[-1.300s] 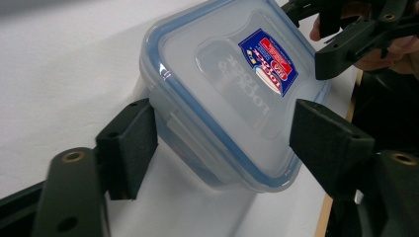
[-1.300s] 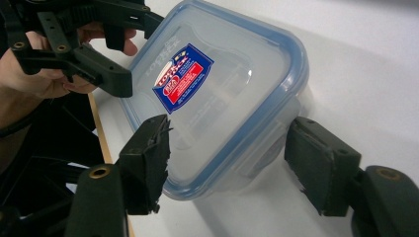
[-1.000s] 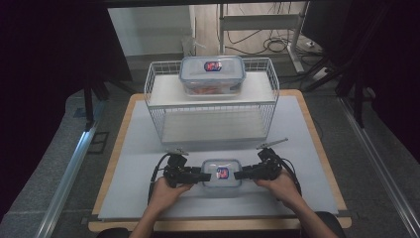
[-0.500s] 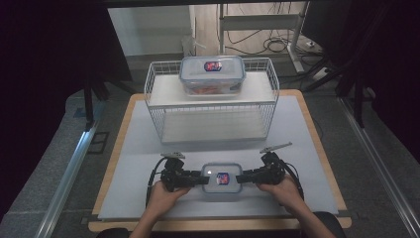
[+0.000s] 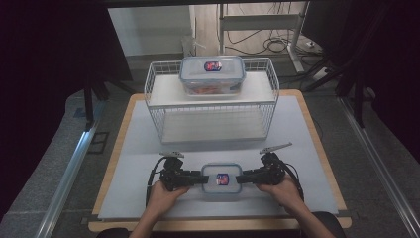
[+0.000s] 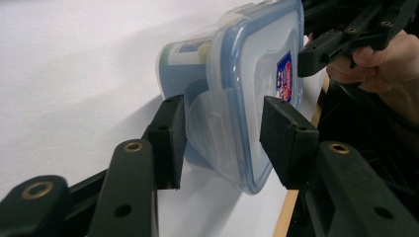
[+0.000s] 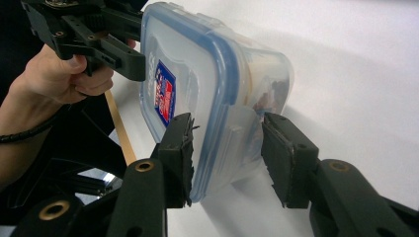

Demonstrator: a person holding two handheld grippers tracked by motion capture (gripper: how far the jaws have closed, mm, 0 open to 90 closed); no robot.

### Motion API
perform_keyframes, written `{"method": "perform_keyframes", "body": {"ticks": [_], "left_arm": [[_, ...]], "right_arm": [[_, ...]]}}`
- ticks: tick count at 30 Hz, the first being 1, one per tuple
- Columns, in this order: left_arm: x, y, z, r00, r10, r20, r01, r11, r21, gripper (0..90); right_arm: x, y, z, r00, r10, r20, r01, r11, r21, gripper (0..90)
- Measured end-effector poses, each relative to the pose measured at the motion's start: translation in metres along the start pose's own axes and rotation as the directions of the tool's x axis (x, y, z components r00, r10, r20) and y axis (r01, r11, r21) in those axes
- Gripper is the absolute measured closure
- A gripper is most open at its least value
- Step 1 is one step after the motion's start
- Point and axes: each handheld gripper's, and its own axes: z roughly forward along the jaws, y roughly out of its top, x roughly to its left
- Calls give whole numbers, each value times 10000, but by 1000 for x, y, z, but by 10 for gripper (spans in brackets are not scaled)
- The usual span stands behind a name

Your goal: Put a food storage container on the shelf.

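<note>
both grippers are now drawing the small container (image 5: 221,180) back toward the near edge of the table (image 5: 317,148). the left gripper (image 5: 197,178) and right gripper (image 5: 241,179) are straddling its end latches, jaws spread and not pinching, so it is still resting on the table, not yet lifted toward the wire rack (image 5: 212,106).

A white wire rack (image 5: 212,106) is seen on the table (image 5: 307,148) toward 12 o'clock from the near edge. On its upper shelf a second clear container with a blue-rimmed lid (image 5: 212,74) is set, with reddish contents showing through its wall. Beyond the table, at 1 o'clock, cables (image 5: 277,44) are seen on the floor beneath a metal frame
</note>
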Motion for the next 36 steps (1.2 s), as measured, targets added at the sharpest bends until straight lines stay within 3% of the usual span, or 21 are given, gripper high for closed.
{"method": "perform_keyframes", "body": {"ticks": [6,15,24,29,36], "left_arm": [[-3,6,-3,9999,87,-108,-89,9997,-218,541],[-16,31,-24,9956,822,-440,-852,9939,-706,542],[-35,70,-53,9860,1418,-874,-1525,9796,-1305,542],[-44,92,-66,9791,1713,-1095,-1861,9720,-1431,542],[-48,119,-79,9747,1904,-1171,-2080,9643,-1638,541]], "right_arm": [[5,5,-3,9992,-295,251,299,9994,-177,560],[15,26,-15,9975,-687,149,697,9942,-818,561],[36,70,-37,9881,-1506,327,1538,9762,-1529,564],[44,92,-48,9839,-1751,367,1788,9664,-1844,564],[52,120,-62,9777,-2014,591,2095,9546,-2120,563]]}}
